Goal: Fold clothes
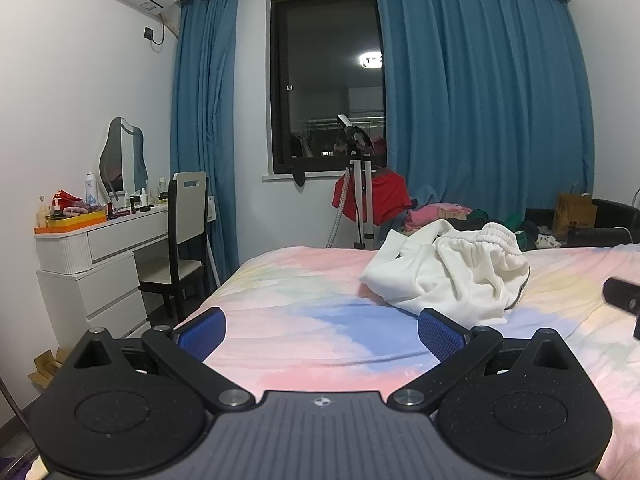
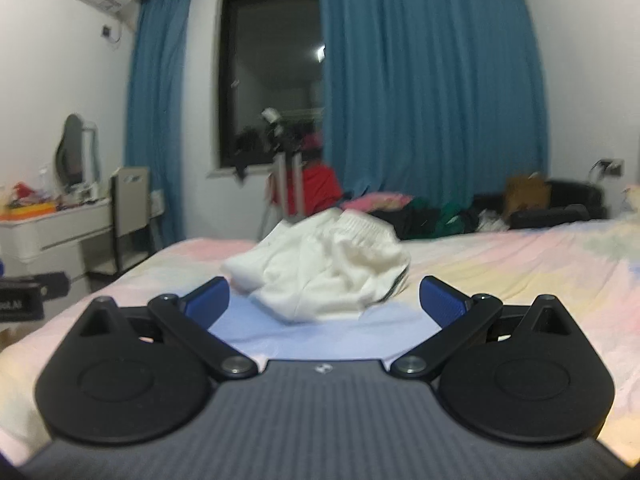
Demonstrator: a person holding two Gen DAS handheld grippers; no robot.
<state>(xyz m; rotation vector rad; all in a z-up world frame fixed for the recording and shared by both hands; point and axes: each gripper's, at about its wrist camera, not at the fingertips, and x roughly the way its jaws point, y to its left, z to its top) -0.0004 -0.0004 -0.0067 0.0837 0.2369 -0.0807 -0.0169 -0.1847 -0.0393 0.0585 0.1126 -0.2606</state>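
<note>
A crumpled white garment (image 1: 452,272) with a ribbed elastic waistband lies in a heap on the pastel bed cover (image 1: 304,320). My left gripper (image 1: 322,334) hovers open over the bed, and the heap sits ahead and to the right of its right pad. In the right wrist view the same white garment (image 2: 324,276) lies straight ahead. My right gripper (image 2: 324,300) is open, its blue pads apart on either side of the heap's near edge, with nothing between them. That view is blurred.
A pile of coloured clothes (image 1: 448,212) lies beyond the bed's far edge, by a garment steamer stand (image 1: 362,184) and blue curtains (image 1: 480,100). On the left stand a white dresser (image 1: 100,256) and a chair (image 1: 184,232). The other gripper (image 1: 624,300) shows at the right edge.
</note>
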